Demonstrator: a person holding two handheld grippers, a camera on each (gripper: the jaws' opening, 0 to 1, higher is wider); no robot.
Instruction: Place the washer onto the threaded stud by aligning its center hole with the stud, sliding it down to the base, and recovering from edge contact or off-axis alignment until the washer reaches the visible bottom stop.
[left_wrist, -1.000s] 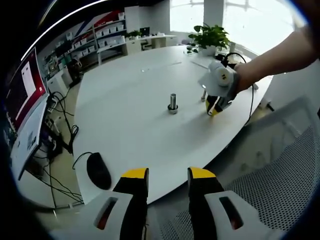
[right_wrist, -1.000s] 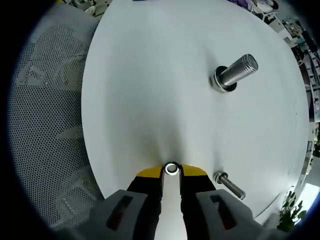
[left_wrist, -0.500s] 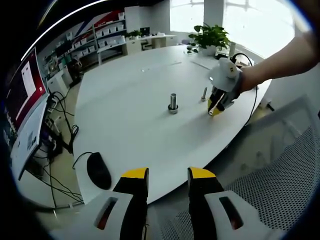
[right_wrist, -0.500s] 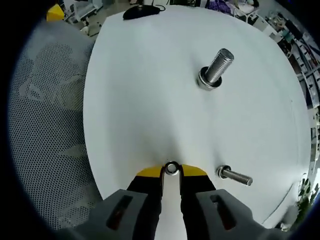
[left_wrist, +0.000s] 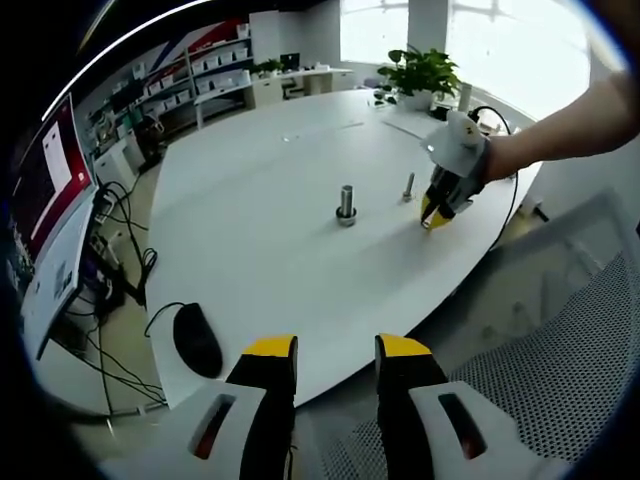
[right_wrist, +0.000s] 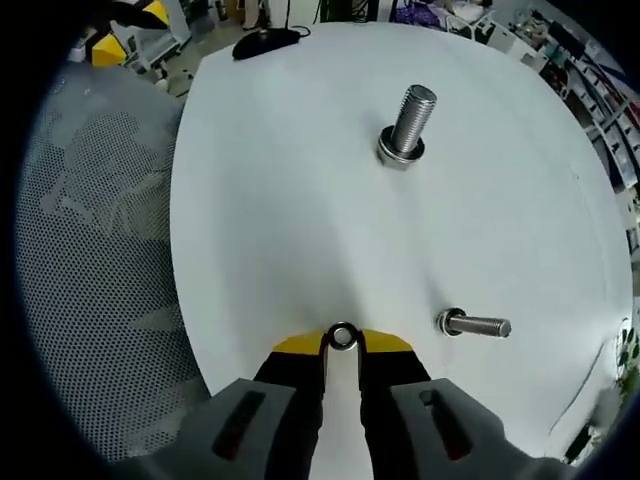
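Right gripper: yellow-tipped jaws nearly closed, pinching the washer by its rim, centre hole visible between the tips. The washer sits low over the white table; whether it touches the surface is hard to tell from this angle.

Threaded stud: ahead of the right jaws and a little to their right, well apart from the washer, standing on its round base. A smaller bolt stands closer, just right of the jaw tips.

Left gripper: jaws parted with a clear gap, nothing between them, held off the table's near edge. A black mouse lies just ahead-left of its tips. Far ahead, the stud stands mid-table; right of it the small bolt, then the right gripper, tips down at the tabletop.
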